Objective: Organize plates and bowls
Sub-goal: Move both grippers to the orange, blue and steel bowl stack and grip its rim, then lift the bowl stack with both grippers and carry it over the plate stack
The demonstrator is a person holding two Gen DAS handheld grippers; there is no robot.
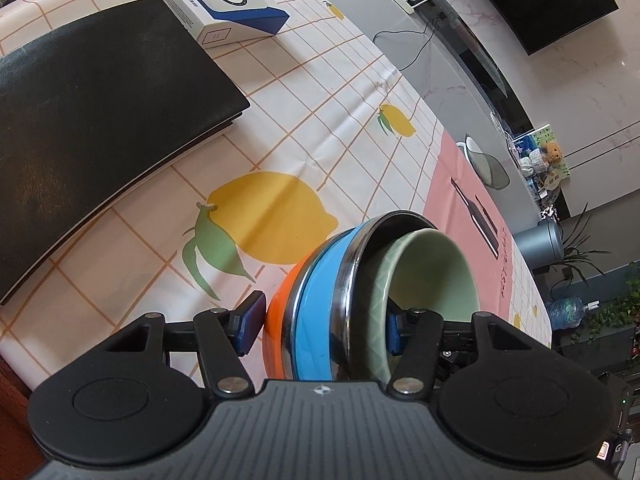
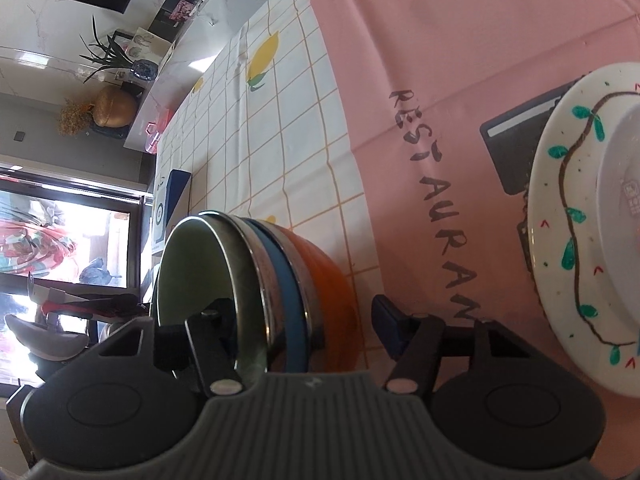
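Bench (image 1: 320, 92): covered by a checked cloth printed with lemons, a pink mat (image 2: 440, 80) laid over one part. A black board (image 1: 100, 120) and a white-and-blue box (image 1: 228, 12) were seen on it; a dark screen (image 1: 540, 0) was mounted on the marble wall.

Bowls (image 1: 344, 300): a nested stack, orange outermost, then blue, steel-rimmed, pale green innermost, tipped on its side.

Left claw (image 1: 320, 326): spread wide, the stack held between its fingers, one inside the green bowl.

Right claw (image 2: 300, 332): likewise clasped about the stack.

Plate (image 2: 568, 220): leaf-patterned, just beside the right claw.
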